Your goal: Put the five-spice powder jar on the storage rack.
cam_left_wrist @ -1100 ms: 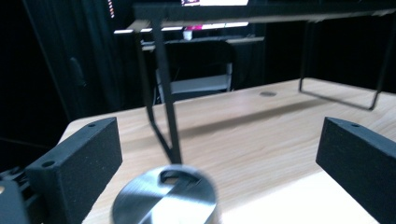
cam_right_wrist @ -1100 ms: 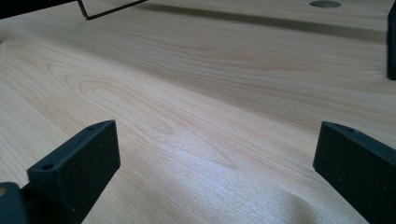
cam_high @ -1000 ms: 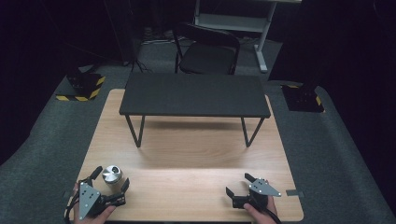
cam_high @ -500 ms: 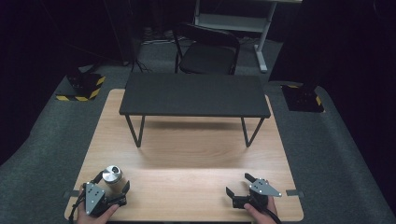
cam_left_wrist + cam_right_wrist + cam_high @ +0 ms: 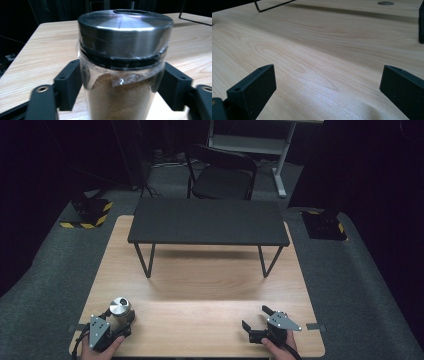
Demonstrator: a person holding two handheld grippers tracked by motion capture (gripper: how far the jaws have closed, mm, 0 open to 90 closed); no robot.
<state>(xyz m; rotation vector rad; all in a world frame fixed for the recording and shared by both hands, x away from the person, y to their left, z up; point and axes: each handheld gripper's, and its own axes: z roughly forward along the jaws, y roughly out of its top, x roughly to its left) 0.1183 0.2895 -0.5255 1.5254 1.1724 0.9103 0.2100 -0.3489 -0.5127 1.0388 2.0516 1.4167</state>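
1. High view: left gripper (image 5: 114,326) sits at the near-left corner of the wooden table (image 5: 200,280), held in the person's left hand (image 5: 100,350). A glass jar (image 5: 120,311) with a steel lid stands upright just ahead of its body, between the jaws. The jaws have just been closing and now sit against the jar.
2. High view: right gripper (image 5: 256,317) rests low at the near-right of the table, in the right hand (image 5: 281,347), well apart from the jar. Jaws spread, bare wood between them. Grey three-cornered plate on top.
3. High view: a black low bench (image 5: 207,221) on thin wire legs stands on the far half of the table, well ahead of both grippers. A black chair (image 5: 220,175) sits on the floor behind it.
4. Left gripper view: jar (image 5: 125,82) is dead centre between the two black jaws, upright, brown powder inside, steel lid (image 5: 125,32) above jaw level. Both pads press the glass wall, one on each side: clamped on the jar. Left gripper (image 5: 122,100) is level with the lower jar body.
5. Right gripper view: right gripper (image 5: 328,86) has jaws wide apart, nothing between them, only table grain (image 5: 317,50). A bench leg (image 5: 272,7) shows far ahead, up and left of the jaws.
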